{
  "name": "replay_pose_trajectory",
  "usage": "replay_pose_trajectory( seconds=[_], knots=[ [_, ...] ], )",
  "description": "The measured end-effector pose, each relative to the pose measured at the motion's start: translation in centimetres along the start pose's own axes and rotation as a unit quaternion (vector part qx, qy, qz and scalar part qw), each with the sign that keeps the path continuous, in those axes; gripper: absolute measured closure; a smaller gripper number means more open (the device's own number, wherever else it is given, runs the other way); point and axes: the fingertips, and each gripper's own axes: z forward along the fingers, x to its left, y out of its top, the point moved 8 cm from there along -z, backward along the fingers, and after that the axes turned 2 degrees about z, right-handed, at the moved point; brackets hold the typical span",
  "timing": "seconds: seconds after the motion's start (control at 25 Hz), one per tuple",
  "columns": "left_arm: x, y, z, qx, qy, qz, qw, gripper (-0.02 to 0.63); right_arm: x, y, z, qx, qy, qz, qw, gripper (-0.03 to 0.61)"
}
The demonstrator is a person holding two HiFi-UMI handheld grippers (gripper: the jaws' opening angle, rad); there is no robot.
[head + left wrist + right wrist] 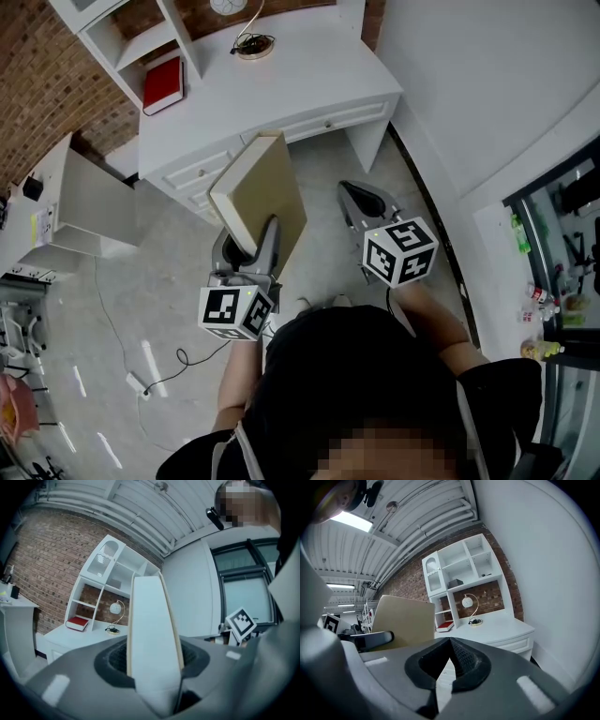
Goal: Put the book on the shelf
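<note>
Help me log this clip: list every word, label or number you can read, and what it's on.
No text is readable.
Tan book: visible cover shows no print.
Red book: no title legible.
Bottles: labels too small to read.
Marker cubes: square patterns only, no letters.

red hardcover book [162, 84]: left end of white wooden desk [319, 75], under white shelf unit [131, 37] | globe lamp [253, 45]: rear edge, right | tan flat book [267, 192]: before front edge

Tan book [272, 187], red book [162, 84], white desk [300, 80], red-brown brick wall [37, 84]
</note>
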Motion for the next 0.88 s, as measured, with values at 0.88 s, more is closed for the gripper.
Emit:
replay_pose_trajectory(
  seconds=[0.88],
  knots=[
    [-7.1, 0.9, 3.5, -0.016, -0.011, 0.032, 0.9993, 0.410, -5.0, 0.1, -3.7, -0.007, 0.017, -0.008, 1.000, 0.581]
  ],
)
